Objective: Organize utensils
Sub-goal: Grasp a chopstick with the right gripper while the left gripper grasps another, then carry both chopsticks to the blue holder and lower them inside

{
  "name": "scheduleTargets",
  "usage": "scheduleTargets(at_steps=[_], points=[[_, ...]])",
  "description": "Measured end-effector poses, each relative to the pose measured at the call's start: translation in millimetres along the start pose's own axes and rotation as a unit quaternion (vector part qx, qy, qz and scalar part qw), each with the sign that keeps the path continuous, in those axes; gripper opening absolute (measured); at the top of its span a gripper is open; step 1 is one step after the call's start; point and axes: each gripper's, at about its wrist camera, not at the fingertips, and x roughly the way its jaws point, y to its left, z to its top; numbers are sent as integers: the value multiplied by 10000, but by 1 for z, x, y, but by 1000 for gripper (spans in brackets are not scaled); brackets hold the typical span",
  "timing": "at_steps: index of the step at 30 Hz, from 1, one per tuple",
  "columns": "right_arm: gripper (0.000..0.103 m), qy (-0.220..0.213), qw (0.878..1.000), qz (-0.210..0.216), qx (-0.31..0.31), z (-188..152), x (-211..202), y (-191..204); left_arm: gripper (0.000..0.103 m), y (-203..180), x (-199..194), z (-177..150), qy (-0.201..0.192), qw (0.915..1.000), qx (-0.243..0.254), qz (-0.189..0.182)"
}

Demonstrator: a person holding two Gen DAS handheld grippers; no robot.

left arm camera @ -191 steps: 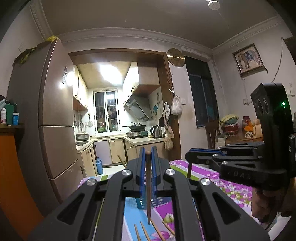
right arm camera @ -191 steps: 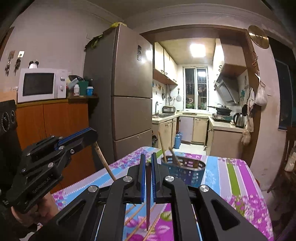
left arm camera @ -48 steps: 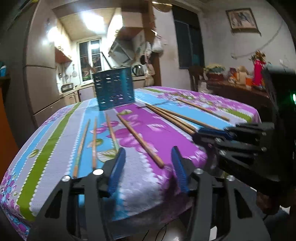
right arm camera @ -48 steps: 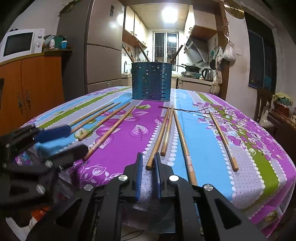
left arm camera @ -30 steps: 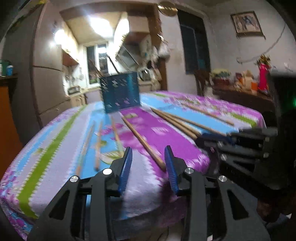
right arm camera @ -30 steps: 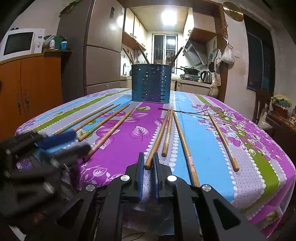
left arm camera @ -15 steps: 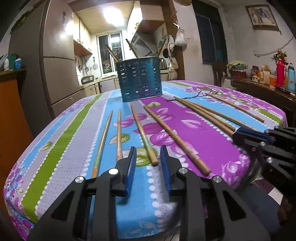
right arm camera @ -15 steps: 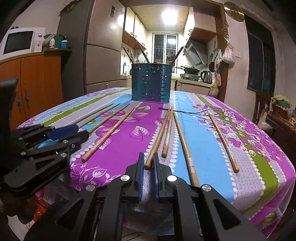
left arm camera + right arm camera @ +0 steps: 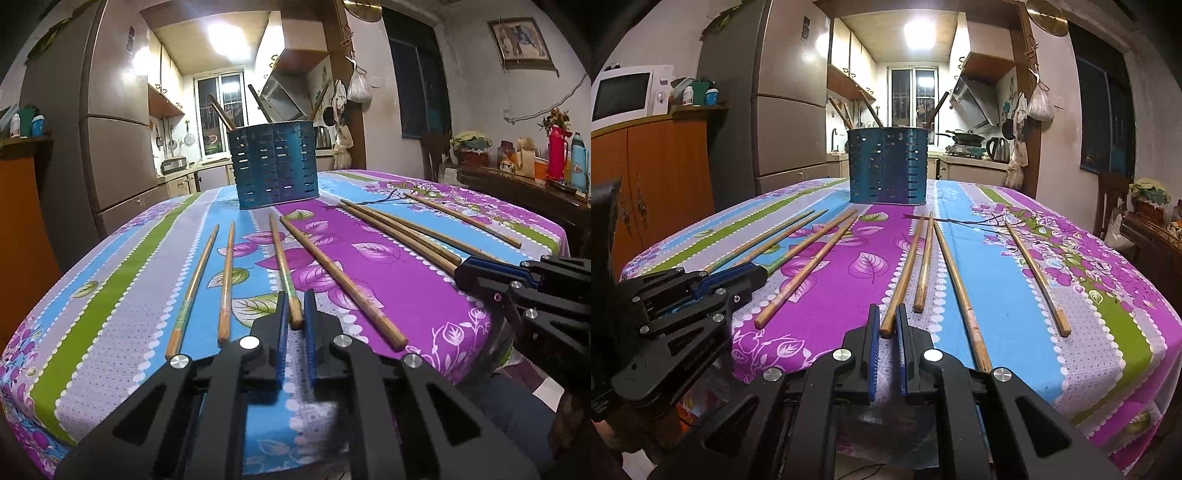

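Left gripper (image 9: 294,308): your fingers close on a chopstick (image 9: 283,266) lying on the bench (image 9: 110,295) | Right gripper (image 9: 886,325): your fingers clamp another chopstick's (image 9: 903,273) near end | Holder (image 9: 888,166): upright at far end, well apart.
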Motion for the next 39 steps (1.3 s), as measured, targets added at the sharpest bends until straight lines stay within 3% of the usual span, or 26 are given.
scheduleTargets(at_steps=[4,9,13,19,26,39], points=[[8,-58,10000,-23,-34,3,-4,1,6,3,-3,4,-68,10000,-51,23],[8,-324,9992,-72,-201,20,-21,3,5,9,-18,26,-418,9991,-113,19],[8,-770,9964,-97,-332,53,-43,-1,5,15,-36,62,-935,9956,-72,13],[8,-1390,9882,203,-611,124,-56,-14,5,29,-43,131,-1626,9866,-81,-58],[7,-1230,9892,717,-351,197,-25,-50,5,49,-23,194,-1624,9862,-200,-242],[7,-884,9900,1020,-416,263,-12,-53,5,65,-19,240,-1648,9851,-156,-466]])
